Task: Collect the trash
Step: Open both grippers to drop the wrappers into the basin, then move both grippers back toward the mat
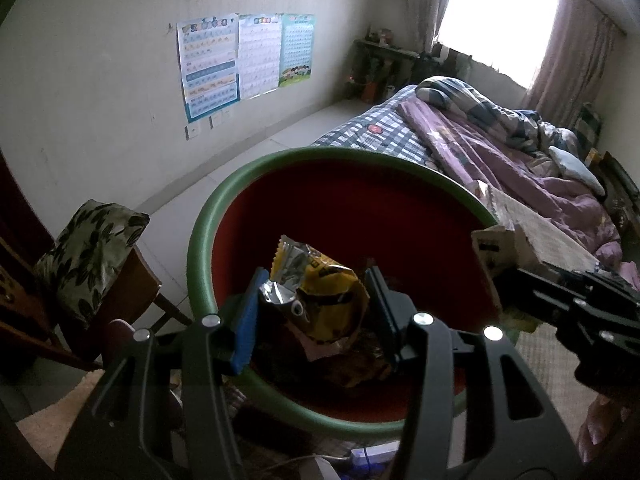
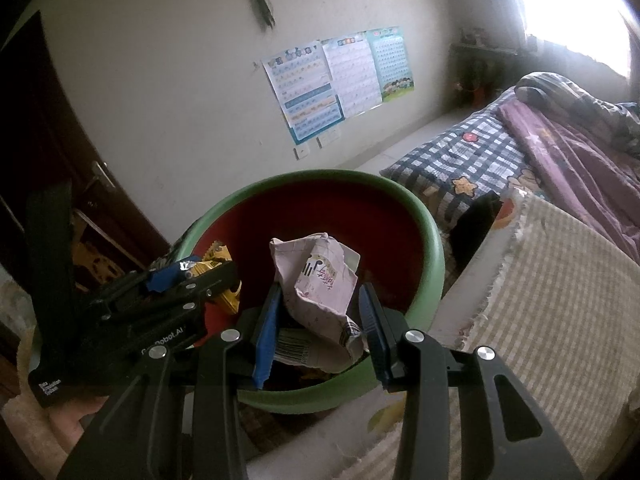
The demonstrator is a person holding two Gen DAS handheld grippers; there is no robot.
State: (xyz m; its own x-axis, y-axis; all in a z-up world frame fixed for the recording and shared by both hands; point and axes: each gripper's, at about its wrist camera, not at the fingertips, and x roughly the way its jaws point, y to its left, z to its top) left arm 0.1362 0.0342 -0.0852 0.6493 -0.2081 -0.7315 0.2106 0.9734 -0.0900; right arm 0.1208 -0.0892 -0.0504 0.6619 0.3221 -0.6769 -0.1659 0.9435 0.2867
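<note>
A round bin with a green rim [image 1: 208,240] and red inside shows in both views [image 2: 434,248]. My left gripper [image 1: 316,304] is over the bin's mouth with a crumpled yellow and silver snack wrapper [image 1: 324,300] between its blue pads; whether they press on it I cannot tell. My right gripper [image 2: 320,320] is over the same bin with a crumpled pink wrapper [image 2: 316,276] between its blue pads. The left gripper shows at the left of the right wrist view [image 2: 188,280] with the yellow wrapper [image 2: 218,260]. The right gripper's body shows at the right of the left wrist view [image 1: 568,304].
A bed [image 1: 480,140] with checked and purple bedding lies to the right. A striped cloth [image 2: 560,300] covers a surface beside the bin. A wooden chair with a leaf-print cushion [image 1: 92,248] stands left of the bin. A dark door [image 2: 48,152] is at far left.
</note>
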